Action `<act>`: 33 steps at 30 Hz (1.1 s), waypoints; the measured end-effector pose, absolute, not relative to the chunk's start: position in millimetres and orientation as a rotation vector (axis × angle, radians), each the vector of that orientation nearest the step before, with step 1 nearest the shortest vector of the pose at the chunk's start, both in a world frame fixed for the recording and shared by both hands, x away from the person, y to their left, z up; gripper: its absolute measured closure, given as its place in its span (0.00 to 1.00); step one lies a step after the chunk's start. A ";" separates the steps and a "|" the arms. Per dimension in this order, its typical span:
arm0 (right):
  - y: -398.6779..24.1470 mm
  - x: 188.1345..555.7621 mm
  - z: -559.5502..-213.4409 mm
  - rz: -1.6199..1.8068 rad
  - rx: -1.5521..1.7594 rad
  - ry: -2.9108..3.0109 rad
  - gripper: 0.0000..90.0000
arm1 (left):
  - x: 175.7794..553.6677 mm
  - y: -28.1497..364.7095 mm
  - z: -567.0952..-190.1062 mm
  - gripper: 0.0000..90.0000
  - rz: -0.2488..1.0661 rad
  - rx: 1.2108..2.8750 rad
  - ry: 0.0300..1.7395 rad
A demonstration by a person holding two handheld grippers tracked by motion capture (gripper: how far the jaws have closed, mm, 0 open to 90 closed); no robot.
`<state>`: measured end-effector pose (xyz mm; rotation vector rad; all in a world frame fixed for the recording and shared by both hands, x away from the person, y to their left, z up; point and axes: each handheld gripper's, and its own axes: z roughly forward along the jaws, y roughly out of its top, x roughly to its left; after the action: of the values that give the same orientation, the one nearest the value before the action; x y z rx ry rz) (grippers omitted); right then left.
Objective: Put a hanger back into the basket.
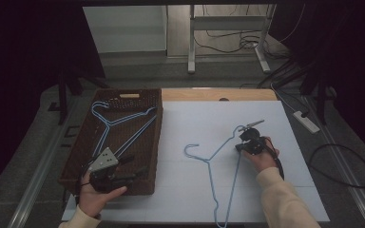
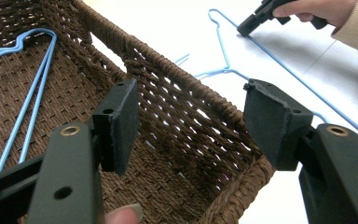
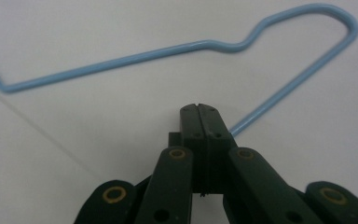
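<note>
A blue wire hanger [image 1: 208,160] lies flat on the white table top, hook toward the basket. My right gripper [image 1: 241,145] is shut on its long bottom bar near one shoulder. In the right gripper view, the closed jaws [image 3: 199,109] meet over the wire of the hanger [image 3: 121,59]. My left gripper [image 1: 134,168] is open above the near end of a brown wicker basket [image 1: 158,137], holding nothing. In the left gripper view, the basket wall [image 2: 168,60] runs between its spread jaws [image 2: 191,107]. Blue hangers [image 1: 119,121] lie inside the basket.
The white sheet [image 1: 195,118] covers the table to the right of the basket. A bare wooden strip [image 1: 218,94] runs along the far edge. On the floor beyond lie cables, a power strip [image 1: 306,121] and a white stand [image 1: 228,38].
</note>
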<state>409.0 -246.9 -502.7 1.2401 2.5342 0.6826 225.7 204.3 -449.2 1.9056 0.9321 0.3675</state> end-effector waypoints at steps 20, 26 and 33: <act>-282.8 349.9 -501.0 0.692 1.362 2.501 1.00 | 225.1 202.3 -448.6 0.41 0.367 1.908 0.926; -289.6 337.4 -502.2 0.724 1.385 2.485 1.00 | 225.2 202.5 -448.5 0.41 0.369 1.900 0.931; -268.4 345.9 -489.2 0.886 1.198 2.531 0.97 | 225.5 201.1 -449.6 0.41 0.375 1.898 0.927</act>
<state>345.9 -268.4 -489.2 1.1980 2.5306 0.8858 225.5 201.1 -449.6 1.8984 0.9275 0.3753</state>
